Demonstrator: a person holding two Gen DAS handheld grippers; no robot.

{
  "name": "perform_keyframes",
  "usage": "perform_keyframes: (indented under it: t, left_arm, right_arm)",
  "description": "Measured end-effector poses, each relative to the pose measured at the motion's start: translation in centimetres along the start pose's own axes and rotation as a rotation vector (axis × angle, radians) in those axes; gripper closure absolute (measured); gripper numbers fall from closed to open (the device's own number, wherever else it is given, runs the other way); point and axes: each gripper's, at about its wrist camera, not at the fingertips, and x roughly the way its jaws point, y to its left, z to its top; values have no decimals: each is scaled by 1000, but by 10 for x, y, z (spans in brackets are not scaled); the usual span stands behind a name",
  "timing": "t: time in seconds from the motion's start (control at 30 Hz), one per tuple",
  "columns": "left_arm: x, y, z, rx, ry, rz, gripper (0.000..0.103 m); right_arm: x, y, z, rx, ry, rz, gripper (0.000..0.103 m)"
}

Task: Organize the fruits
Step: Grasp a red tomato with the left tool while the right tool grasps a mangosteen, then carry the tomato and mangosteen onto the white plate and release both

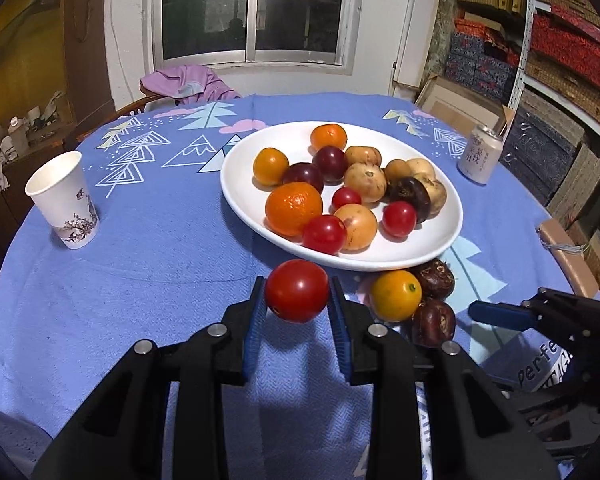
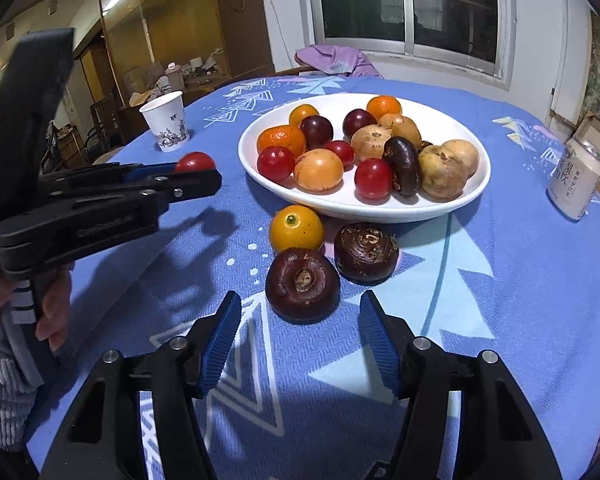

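Glossy smooth tomato [image 1: 297, 290]; glazed white plate [image 1: 440, 240]; matt woven cloth [image 1: 140, 264]; ribbed pads [image 2: 224, 336]; paper cup [image 1: 64, 200].

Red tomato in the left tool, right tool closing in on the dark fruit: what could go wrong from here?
1. The red tomato is round and pinched only at its sides by the left tool; it could slip or get squashed.
2. The plate is crowded, so setting it down may nudge fruit over the rim.
3. The right tool is open around the nearer dark fruit, which sits close to the yellow fruit and may push it rolling.
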Motion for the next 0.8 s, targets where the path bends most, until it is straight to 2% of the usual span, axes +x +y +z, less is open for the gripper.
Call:
perform_keyframes:
  t: [0.23, 0.3, 0.37, 0.57, 0.8]
  left_arm:
    - [-6, 2, 1, -6, -13, -10, 73]
    - [-7, 3, 1, -8, -12, -10, 73]
    - [-6, 3, 1, -10, -11, -7, 73]
    - [-2, 1, -5, -11, 9, 0, 73]
    - [-9, -25, -34, 35, 35, 1, 73]
  right_arm:
    - [18, -2, 8, 39, 31, -3, 44]
    - [23, -1, 8, 39, 43, -5, 54]
    - [23, -1, 9, 36, 35, -11, 59]
    - [10, -9, -2, 65, 29, 38, 60]
    - [-26, -25, -27, 122, -28, 36, 60]
